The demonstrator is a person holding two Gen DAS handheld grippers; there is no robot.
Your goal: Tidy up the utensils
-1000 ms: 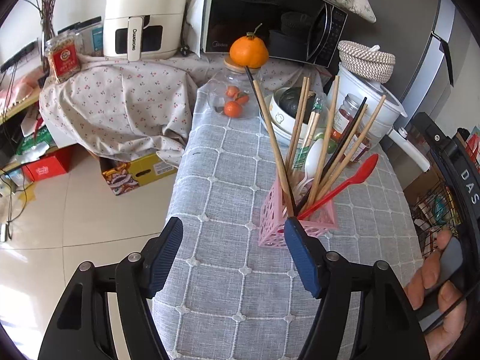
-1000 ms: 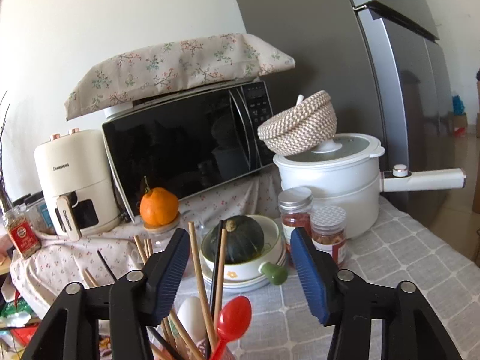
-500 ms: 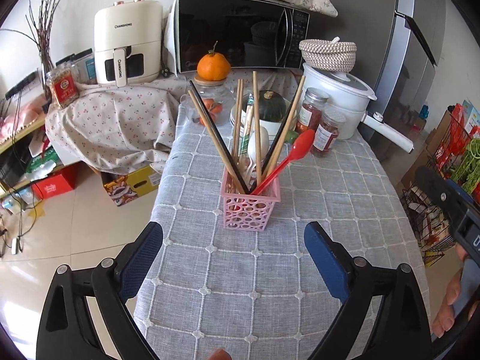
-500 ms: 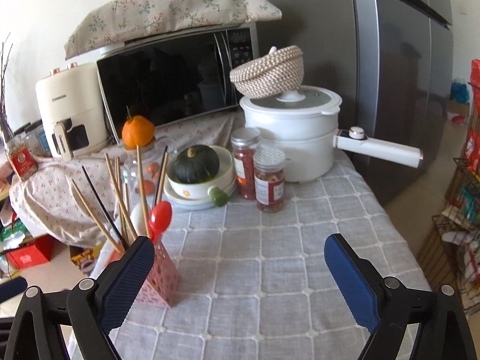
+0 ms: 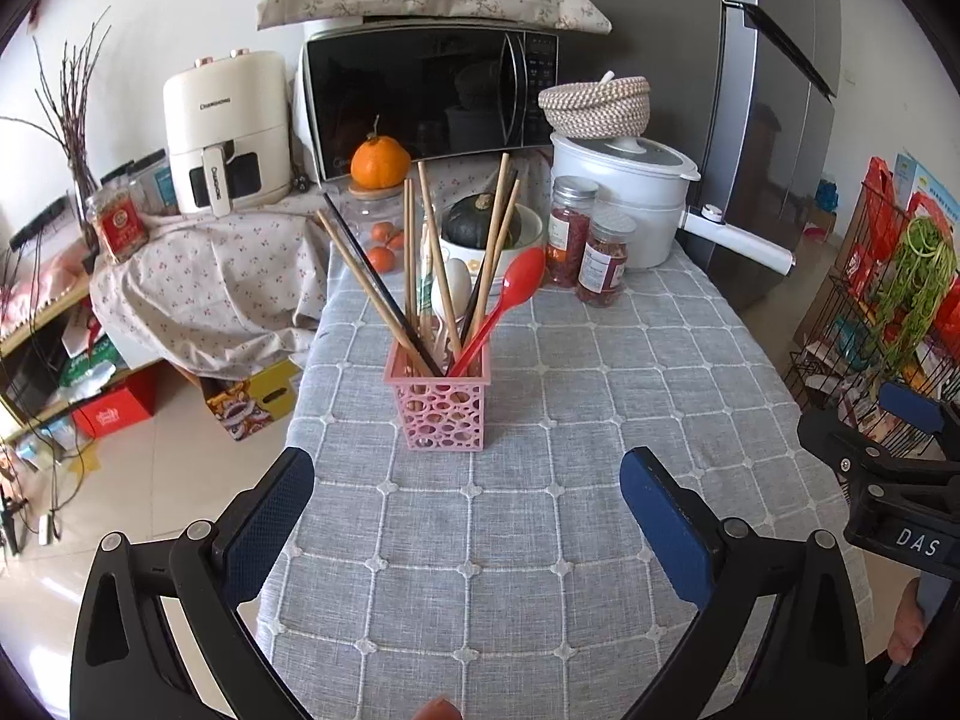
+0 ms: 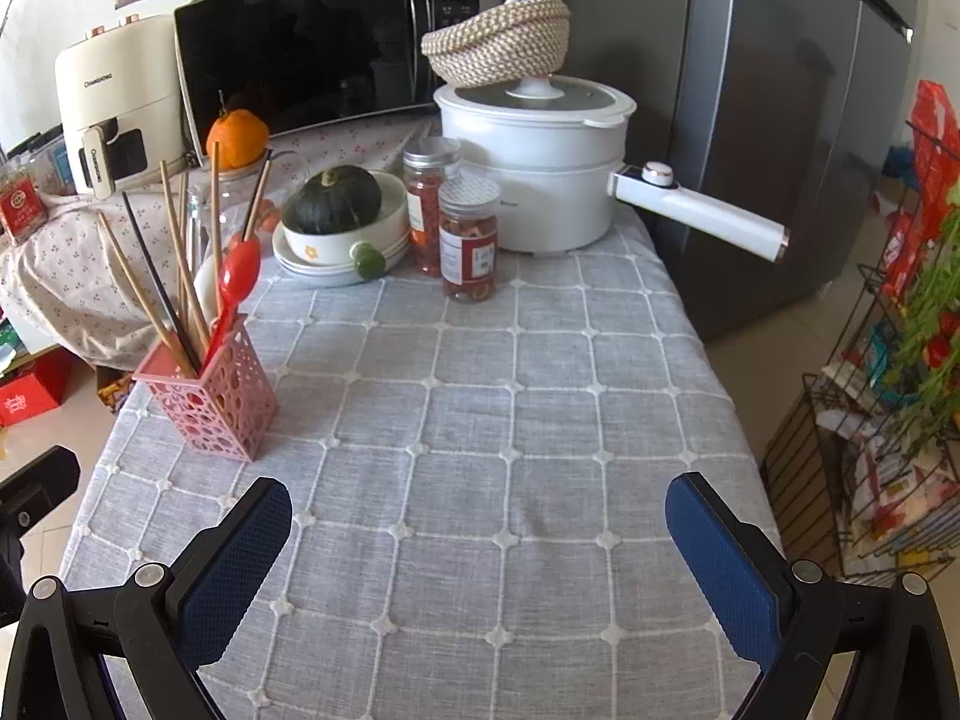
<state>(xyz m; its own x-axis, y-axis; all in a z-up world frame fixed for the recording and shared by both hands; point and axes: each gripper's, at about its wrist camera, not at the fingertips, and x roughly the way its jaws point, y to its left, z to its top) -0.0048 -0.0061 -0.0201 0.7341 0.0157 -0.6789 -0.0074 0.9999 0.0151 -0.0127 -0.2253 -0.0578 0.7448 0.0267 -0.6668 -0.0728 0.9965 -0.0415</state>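
A pink perforated holder stands on the grey checked tablecloth, left of the table's middle. In it stand several wooden chopsticks, a dark one, a white spoon and a red spoon. My left gripper hovers just in front of the holder, its jaws opening wide with nothing between them. In the right wrist view the holder and red spoon sit far left. My right gripper hangs open over bare cloth, holding nothing.
At the back stand a white pot with a long handle, two spice jars, a bowl with a green squash, a microwave and an air fryer. A fridge and wire rack flank the right edge.
Both grippers have drawn back from the holder and their jaws have spread wider. The holder now stands farther off in both views. The right view has tilted down toward the table.
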